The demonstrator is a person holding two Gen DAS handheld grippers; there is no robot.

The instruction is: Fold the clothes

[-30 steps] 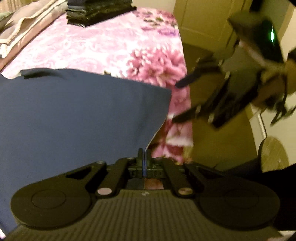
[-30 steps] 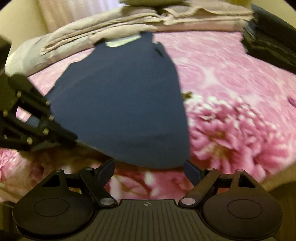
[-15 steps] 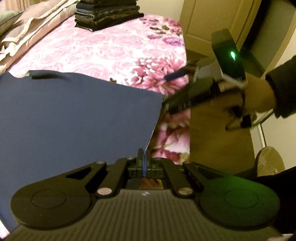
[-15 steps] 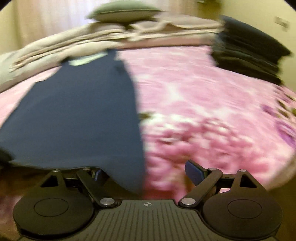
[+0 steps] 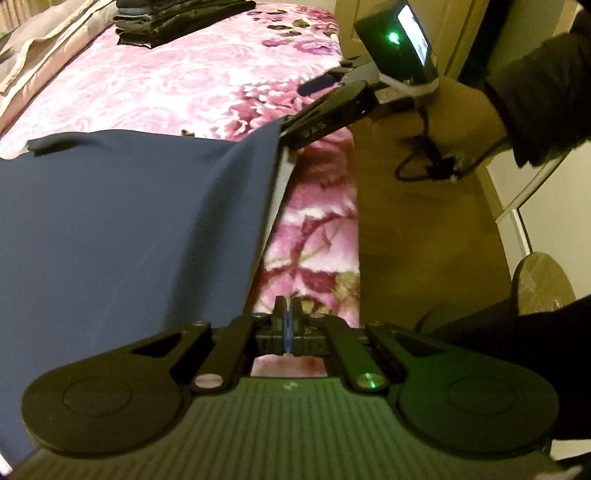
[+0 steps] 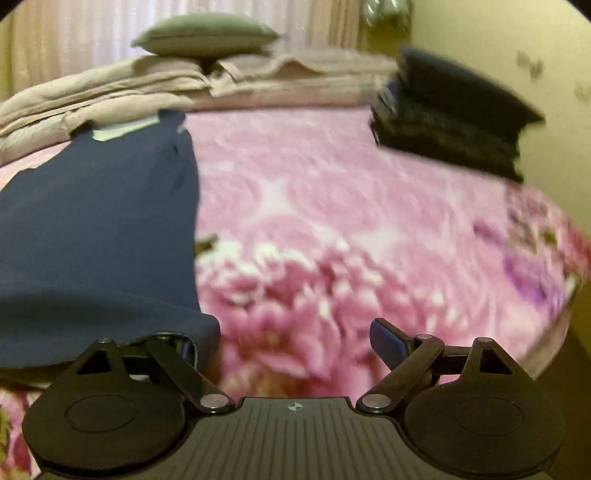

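Observation:
A navy blue garment (image 5: pixel 118 221) lies flat on the pink floral bed (image 5: pixel 207 77), its hem at the bed's foot edge. My left gripper (image 5: pixel 288 325) is shut, and the hem's near corner runs in behind its fingers. The right gripper (image 5: pixel 301 105), held in a person's hand (image 5: pixel 465 110), stands open at the hem's other corner. In the right wrist view the garment (image 6: pixel 96 221) drapes over the right gripper's (image 6: pixel 288 343) left finger, while the other finger (image 6: pixel 388 339) is bare above the blanket.
A stack of dark folded clothes (image 6: pixel 450 114) sits at the bed's far right by the wall. Beige folded bedding (image 6: pixel 184 85) and a green pillow (image 6: pixel 207 35) lie at the head. Brown floor (image 5: pixel 424 240) and a pale cupboard door (image 5: pixel 532 206) lie beyond the foot.
The right gripper has swung in from the side to the garment's hem corner, and that corner now rides up on its left finger. My left gripper has stayed shut at its corner.

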